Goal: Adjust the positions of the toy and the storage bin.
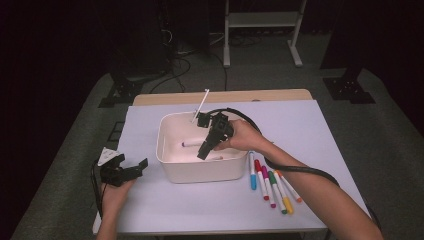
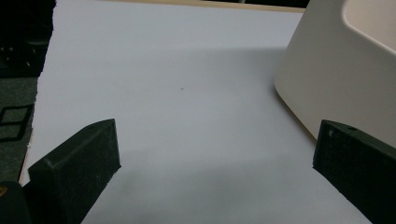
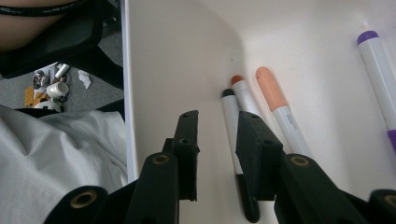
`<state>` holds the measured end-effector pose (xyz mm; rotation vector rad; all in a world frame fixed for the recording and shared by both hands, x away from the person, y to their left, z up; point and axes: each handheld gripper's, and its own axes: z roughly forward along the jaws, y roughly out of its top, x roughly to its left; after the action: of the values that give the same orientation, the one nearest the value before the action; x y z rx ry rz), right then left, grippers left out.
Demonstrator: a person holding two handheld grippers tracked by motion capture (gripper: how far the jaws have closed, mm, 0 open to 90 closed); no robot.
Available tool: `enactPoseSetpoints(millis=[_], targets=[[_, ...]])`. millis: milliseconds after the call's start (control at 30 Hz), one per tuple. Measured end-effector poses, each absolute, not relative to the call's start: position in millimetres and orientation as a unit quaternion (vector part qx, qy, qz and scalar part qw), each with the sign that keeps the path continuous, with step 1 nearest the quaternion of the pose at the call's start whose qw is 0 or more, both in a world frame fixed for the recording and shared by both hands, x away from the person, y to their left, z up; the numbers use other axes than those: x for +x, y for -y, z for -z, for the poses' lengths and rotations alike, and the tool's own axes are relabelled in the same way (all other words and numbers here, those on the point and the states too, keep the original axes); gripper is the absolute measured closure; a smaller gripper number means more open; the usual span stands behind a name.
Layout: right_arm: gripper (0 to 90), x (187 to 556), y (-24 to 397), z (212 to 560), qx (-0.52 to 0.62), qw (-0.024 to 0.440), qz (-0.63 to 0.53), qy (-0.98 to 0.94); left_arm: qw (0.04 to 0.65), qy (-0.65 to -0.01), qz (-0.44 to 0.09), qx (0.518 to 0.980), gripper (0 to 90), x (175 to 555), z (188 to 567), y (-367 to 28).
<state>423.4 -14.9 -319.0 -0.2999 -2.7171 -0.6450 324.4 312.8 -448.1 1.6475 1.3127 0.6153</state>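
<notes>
The work in hand looks like moving markers from the tabletop point(image 1: 165, 210) into the white bin point(image 1: 172, 170). The right gripper point(image 1: 206, 151) reaches down inside the bin at its near wall, its jaws parted a little with nothing pinched; a black-capped marker point(image 3: 230, 126) lies on the bin floor just under the gap. Beside it lie an orange-capped marker point(image 3: 243, 95) and a peach-capped marker point(image 3: 280, 109), with a purple-capped marker point(image 3: 380, 60) farther right in the right gripper view (in the high view it lies toward the bin's left). A white stick-like thing point(image 1: 200, 106) leans on the far rim. Just right of the bin, six more markers point(image 1: 270, 182) lie side by side on the tabletop.

These markers should be light, stiff and smooth, apt to roll; I would grip one across the barrel near its middle. The left gripper point(image 1: 131, 170) rests at the near left, jaws wide apart and empty
</notes>
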Motion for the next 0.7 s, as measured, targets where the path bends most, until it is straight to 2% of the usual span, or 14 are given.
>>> enactPoseSetpoints(millis=[267,700], targets=[[67.2,421.8,32.4,304.5,-0.111,0.154,0.246,0.951,0.456,-0.533,-0.25,0.668,0.0,324.5,448.2,-312.6],[66.6,416.8,95.7,276.8,-0.145,0.125,0.29,0.938,0.452,-0.532,-0.25,0.671,0.0,324.2,448.1,-312.3]])
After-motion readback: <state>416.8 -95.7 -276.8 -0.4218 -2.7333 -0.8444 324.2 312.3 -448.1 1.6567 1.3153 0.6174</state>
